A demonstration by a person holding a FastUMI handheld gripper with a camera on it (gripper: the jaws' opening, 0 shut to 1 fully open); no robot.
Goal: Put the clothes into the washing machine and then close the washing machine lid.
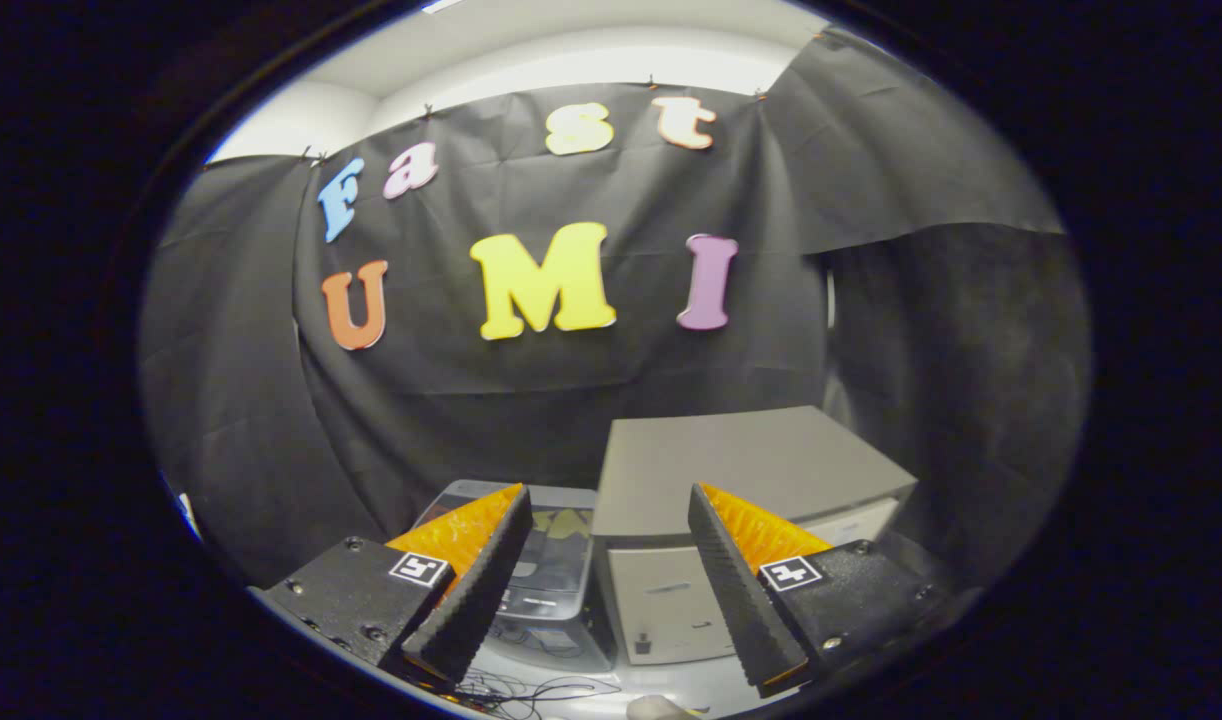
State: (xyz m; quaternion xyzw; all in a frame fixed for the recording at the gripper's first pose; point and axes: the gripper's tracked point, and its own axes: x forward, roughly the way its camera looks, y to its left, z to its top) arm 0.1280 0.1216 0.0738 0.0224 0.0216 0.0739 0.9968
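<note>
I am holding my tongs up with the fingers standing wide apart and gripping nothing; their inner faces are ribbed and wedge-shaped, narrowing toward the tips. Beyond them, low against the black cloth wall, two boxy machines are sitting side by side, touching or nearly so. The washer is lying beyond my left finger, which is hiding part of it: a small, rounded-cornered unit with a dark, glossy see-through lid that is lying flat and shut, framed by a pale grey rim, with something yellowish showing faintly through it. Just to its right a grey box is standing taller, with a flat matte top, square edges and a pale front panel carrying a small handle or slot; my right finger is covering its lower right corner. Thin dark cables are trailing loosely over the pale surface in front of the washer, just ahead of my fingers. I cannot make out any clothes apart from that yellowish shape under the lid.
</note>
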